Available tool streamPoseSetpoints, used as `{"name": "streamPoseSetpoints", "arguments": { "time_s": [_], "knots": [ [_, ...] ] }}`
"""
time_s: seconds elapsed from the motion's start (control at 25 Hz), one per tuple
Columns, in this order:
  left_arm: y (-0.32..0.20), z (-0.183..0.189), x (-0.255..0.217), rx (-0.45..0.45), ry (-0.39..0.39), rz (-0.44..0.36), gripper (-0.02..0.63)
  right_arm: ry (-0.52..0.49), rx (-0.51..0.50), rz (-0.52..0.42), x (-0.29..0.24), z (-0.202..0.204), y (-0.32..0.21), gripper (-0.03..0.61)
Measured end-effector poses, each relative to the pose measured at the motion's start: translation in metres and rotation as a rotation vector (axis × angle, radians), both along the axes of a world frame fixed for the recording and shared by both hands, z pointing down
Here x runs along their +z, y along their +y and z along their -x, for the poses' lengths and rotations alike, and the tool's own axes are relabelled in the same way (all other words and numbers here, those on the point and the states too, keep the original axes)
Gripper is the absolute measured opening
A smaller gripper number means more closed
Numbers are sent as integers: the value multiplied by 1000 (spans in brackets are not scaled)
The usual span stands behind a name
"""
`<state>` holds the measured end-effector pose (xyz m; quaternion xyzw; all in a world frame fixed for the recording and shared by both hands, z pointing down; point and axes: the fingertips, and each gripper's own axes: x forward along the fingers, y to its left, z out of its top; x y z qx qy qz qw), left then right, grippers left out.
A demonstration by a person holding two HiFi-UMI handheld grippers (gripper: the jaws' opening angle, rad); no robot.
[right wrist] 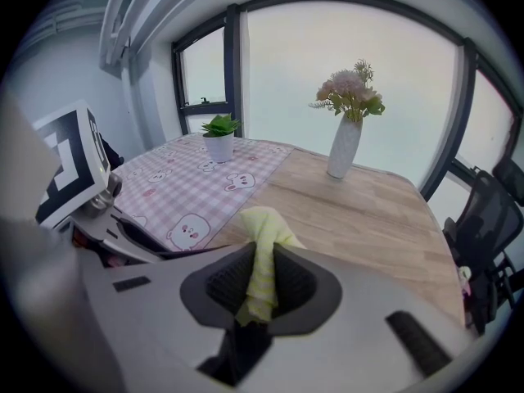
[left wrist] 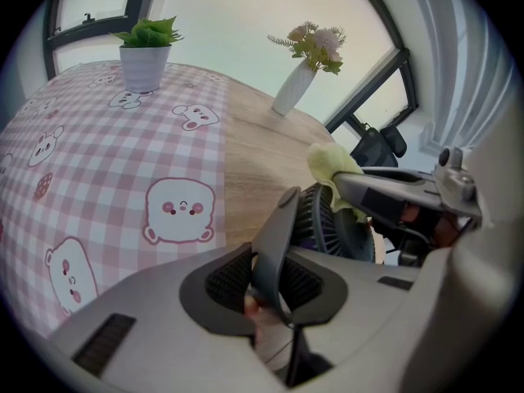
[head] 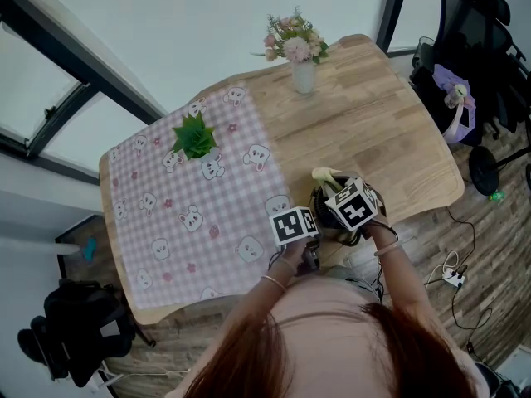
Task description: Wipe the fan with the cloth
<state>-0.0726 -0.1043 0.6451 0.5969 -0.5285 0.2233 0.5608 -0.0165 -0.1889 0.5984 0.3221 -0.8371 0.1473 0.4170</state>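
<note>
The small dark round fan (left wrist: 332,219) with a ribbed grille stands at the near edge of the light wooden table (head: 390,131), right in front of the person. We find no brand or lettering on it that can be read. The left gripper (left wrist: 270,283) has its jaws clenched on a flat dark part of the fan that rises between the pads. The right gripper (right wrist: 260,283) grasps the pale yellow cloth (right wrist: 262,252), whose free end pokes out past the jaws and lies against the fan's upper rim in the left gripper view. The only print close by is the black-and-white square pattern on the marker cubes (head: 353,204). From the head view these cubes and both grippers cover most of the fan, so we see only a dark edge and a tuft of yellow there. Just to the left lies the pink checked tablecloth printed with white bear faces (head: 166,222), bearing a small green plant in a white pot (head: 195,137). Farther back stands a white vase of pink flowers (head: 303,73). Off the table's right end we see a black office chair (head: 477,31).
</note>
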Motion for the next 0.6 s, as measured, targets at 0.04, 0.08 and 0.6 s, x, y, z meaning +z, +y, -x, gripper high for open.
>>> {"name": "streamPoseSetpoints", "arguments": {
  "time_s": [0.04,0.08,0.6],
  "knots": [
    [0,0,0,-1,0,-1,72,1,1,3,0,-1,0,51],
    [-1,0,1,-2,0,-2,72,2,2,3,0,-1,0,51],
    [0,1,0,-13,2,1,74,2,54,-24,1,-20,-9,51]
  ]
}}
